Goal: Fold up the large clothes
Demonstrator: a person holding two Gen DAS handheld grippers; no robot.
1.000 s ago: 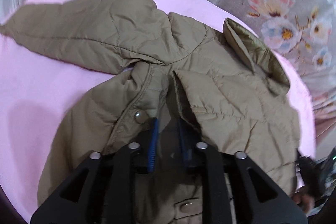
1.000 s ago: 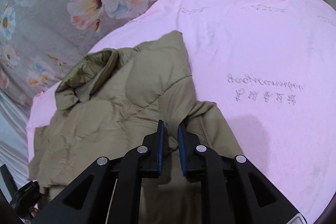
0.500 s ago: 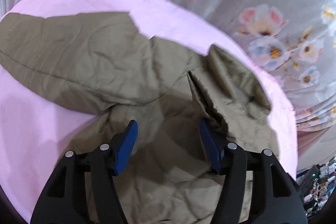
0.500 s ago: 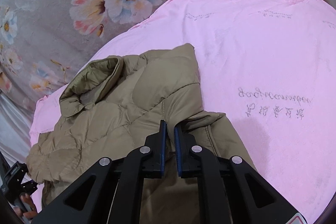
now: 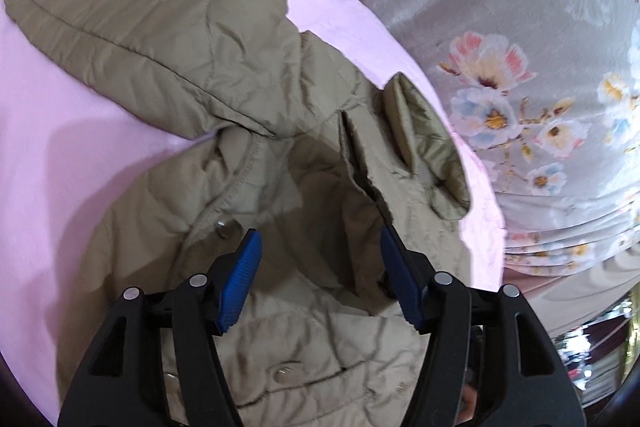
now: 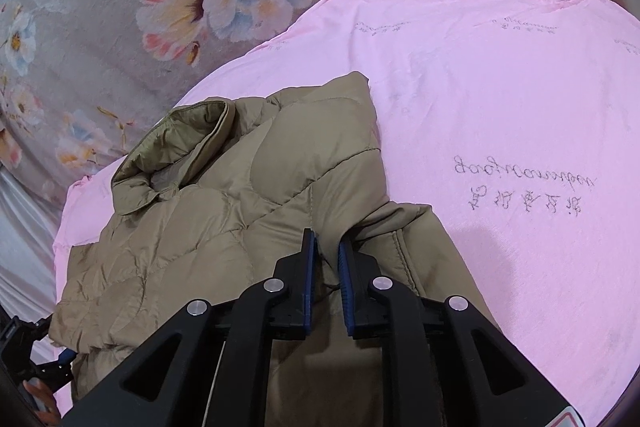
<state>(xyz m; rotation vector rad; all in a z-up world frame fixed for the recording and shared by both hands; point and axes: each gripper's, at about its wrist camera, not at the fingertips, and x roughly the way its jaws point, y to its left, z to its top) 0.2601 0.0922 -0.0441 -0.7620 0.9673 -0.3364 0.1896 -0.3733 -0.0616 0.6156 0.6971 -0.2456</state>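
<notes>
Left gripper [image 5: 320,251] hangs spread wide over the khaki puffer jacket [image 5: 248,155]; right gripper [image 6: 325,251] pinches its sleeve seam. Bare pink sheet [image 6: 500,87] fills the right frame.

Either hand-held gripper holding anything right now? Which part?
Right hand-held gripper pinches a fold of the jacket near its shoulder seam. Left hand-held gripper is open, holding nothing.
</notes>
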